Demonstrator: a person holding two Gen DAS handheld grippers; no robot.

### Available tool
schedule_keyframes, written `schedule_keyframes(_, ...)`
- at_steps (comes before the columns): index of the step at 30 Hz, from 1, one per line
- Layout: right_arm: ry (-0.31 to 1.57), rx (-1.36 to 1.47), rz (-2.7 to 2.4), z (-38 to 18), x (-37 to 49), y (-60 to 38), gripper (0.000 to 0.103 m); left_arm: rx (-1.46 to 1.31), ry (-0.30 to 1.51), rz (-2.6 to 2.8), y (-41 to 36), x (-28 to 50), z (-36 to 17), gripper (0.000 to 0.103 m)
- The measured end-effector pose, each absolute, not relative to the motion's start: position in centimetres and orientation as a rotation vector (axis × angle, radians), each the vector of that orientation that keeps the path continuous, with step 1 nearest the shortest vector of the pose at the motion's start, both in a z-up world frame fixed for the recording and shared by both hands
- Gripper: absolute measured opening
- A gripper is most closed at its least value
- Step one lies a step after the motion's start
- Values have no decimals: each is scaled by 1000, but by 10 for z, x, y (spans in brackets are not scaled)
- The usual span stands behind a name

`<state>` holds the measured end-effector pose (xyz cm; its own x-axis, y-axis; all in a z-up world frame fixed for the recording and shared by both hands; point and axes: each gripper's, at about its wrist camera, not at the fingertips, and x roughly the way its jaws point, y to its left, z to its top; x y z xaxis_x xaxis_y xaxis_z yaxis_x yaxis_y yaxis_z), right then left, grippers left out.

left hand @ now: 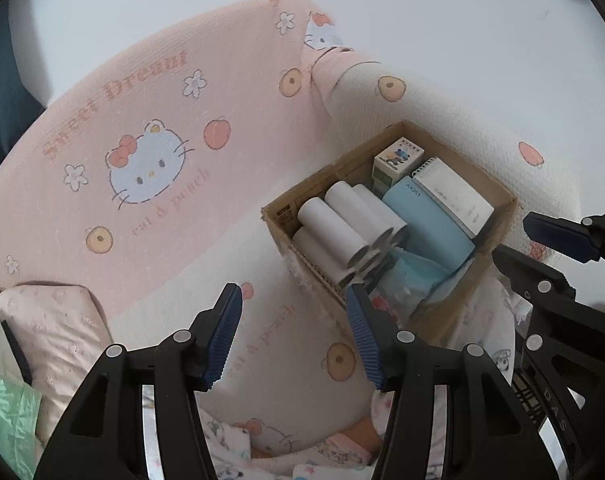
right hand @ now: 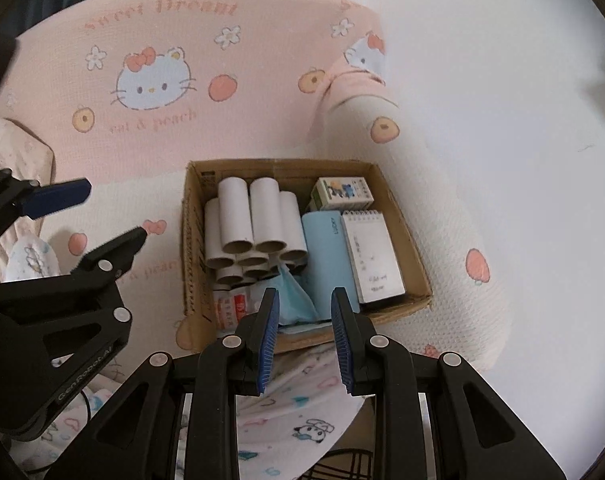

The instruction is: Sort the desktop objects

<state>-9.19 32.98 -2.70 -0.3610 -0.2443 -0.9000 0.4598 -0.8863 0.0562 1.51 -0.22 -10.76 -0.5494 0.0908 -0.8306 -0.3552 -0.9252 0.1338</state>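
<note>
A brown cardboard box [right hand: 414, 280] [left hand: 498, 232] sits on the pink and white Hello Kitty blanket [right hand: 162, 80]. It holds several white paper tubes [right hand: 254, 228] [left hand: 342, 224], a light blue case [right hand: 326, 256] [left hand: 426, 224], a white spiral notepad [right hand: 372, 256] [left hand: 454, 196], a small printed box [right hand: 342, 194] [left hand: 398, 158], a blue face mask [right hand: 294, 296] and a red-and-white packet [right hand: 232, 308]. My right gripper [right hand: 304, 296] is open and empty, just above the box's near edge over the mask. My left gripper [left hand: 294, 292] is open and empty, left of the box; it also shows in the right wrist view [right hand: 110, 212].
A pale pink pillow [left hand: 50, 332] and green fabric [left hand: 6, 412] lie at the left. White cloth with cartoon prints [right hand: 298, 408] lies below the box. A white wall [right hand: 502, 60] stands behind the blanket.
</note>
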Motion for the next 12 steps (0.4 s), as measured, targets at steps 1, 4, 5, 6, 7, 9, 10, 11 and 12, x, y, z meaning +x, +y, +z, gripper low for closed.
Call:
schedule_keyframes(1,277,1444,-2270,-25,-91,330,23,-1324,425,2531,-3,16,-106,58)
schedule_keyframes(4,257,1437,-2267,-19,-86,330,23,-1314,423,2539,-6,18,-102,58)
schedule_keyframes(5,259,1434,-2264,-19,-86,329,23,-1315,418,2533,-7,18,-101,58)
schedule_keyframes(6,264,1435,-2262,-19,-85,328,23,-1317,408,2525,-8,17,-101,58)
schedule_keyframes(7,267,1437,-2260,-19,-84,328,23,-1321,400,2515,-9,16,-101,58)
schedule_keyframes(9,266,1442,-2255,-20,-83,329,23,-1324,406,2501,-8,16,-102,58)
schedule_keyframes(10,265,1447,-2253,-21,-84,329,23,-1323,411,2498,-7,16,-102,58)
schedule_keyframes(11,261,1455,-2254,-21,-84,330,23,-1328,414,2491,-6,16,-103,58)
schedule_keyframes(12,260,1461,-2256,-22,-84,331,23,-1329,414,2483,-5,16,-103,58)
